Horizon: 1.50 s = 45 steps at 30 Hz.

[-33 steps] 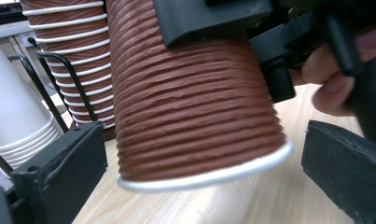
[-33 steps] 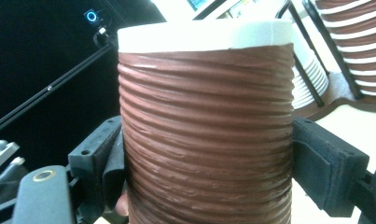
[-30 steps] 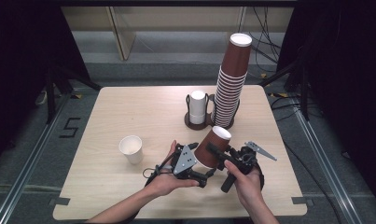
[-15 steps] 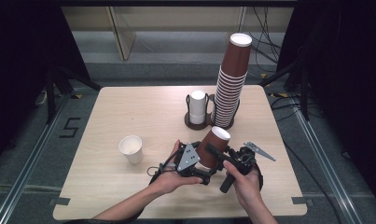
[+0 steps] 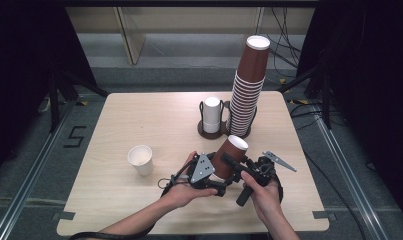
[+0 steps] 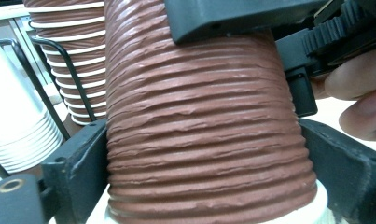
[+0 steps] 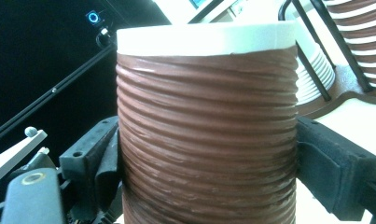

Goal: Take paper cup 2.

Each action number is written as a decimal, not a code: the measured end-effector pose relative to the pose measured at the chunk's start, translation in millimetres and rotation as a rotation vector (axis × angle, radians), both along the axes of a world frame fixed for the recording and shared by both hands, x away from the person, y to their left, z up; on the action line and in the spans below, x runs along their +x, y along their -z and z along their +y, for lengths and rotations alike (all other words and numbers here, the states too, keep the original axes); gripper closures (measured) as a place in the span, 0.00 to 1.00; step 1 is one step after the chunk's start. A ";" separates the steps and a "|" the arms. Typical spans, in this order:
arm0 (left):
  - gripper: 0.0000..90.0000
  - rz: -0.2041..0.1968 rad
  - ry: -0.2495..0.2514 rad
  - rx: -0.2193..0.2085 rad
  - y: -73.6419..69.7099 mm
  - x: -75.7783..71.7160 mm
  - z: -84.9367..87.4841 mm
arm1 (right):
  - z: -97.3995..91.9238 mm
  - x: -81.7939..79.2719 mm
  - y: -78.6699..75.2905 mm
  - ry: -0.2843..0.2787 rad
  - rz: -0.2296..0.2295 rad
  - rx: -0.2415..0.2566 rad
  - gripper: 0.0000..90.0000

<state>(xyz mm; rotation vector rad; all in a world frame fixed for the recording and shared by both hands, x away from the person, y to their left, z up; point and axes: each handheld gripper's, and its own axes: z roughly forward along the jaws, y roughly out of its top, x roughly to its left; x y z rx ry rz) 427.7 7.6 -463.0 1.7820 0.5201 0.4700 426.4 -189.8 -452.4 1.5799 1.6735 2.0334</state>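
Lying tilted between both sets of jaws, a brown ribbed paper cup with a white rim (image 5: 229, 156) is held above the pale wooden table (image 5: 139, 115). Left gripper (image 5: 209, 176): jaws just closing, both pads now set against the wide end of the cup (image 6: 209, 140), one on each side. Right gripper (image 5: 241, 170): jaws just opening; the cup (image 7: 206, 135) stands between them, the pad at one side touching, the other close beside it, contact not certain. Beyond the jaws, a dark wire holder (image 5: 211, 131) with white paper cups (image 5: 211, 114) and a tall stack of brown ribbed cups (image 5: 246, 90) is seen. Well apart from the left jaws, a single white paper cup (image 5: 140, 159) stands upright.
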 end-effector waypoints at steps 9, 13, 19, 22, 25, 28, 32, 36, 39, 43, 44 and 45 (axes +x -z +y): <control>0.12 0.004 0.014 0.027 -1.0 -2.2 1.3 | -1.2 -0.9 2.0 -0.042 0.008 -0.032 0.07; 0.13 0.000 0.010 0.032 -4.2 -2.8 4.8 | 3.5 -1.3 0.9 -0.071 -0.003 -0.037 0.00; 0.13 0.001 0.030 0.034 -8.2 -2.4 8.9 | 4.9 -1.6 -3.2 -0.089 -0.008 -0.059 0.00; 0.13 0.004 0.027 0.049 -8.0 -1.8 10.8 | 3.0 -0.7 -1.7 -0.104 0.005 -0.061 0.00; 0.13 0.004 0.026 0.063 -8.4 -4.2 12.9 | 1.7 -2.0 -2.1 -0.126 0.003 -0.065 0.00; 0.13 -0.004 0.024 0.080 -9.4 -8.2 14.1 | 0.0 -2.5 -2.4 -0.140 -0.006 -0.077 0.00; 0.13 0.000 0.031 0.090 -9.0 -8.4 15.7 | -4.3 -3.3 -3.6 -0.155 -0.008 -0.081 0.00; 0.13 -0.002 0.048 0.093 -11.5 -7.6 18.8 | -10.0 -4.4 -6.4 -0.175 -0.029 -0.116 0.00; 0.13 0.001 0.044 0.098 -12.9 -7.2 22.1 | -13.6 -5.1 -7.1 -0.184 -0.041 -0.147 0.00; 0.13 -0.001 0.043 0.119 -12.7 -6.6 27.0 | -18.3 -6.1 -5.2 -0.191 -0.051 -0.164 0.00; 0.13 0.000 0.042 0.119 -12.3 -6.6 28.0 | -20.2 -6.7 -3.9 -0.202 -0.061 -0.163 0.00; 0.13 0.003 0.042 0.120 -11.2 -6.4 30.8 | -22.3 -10.1 -3.6 -0.206 -0.055 -0.172 0.00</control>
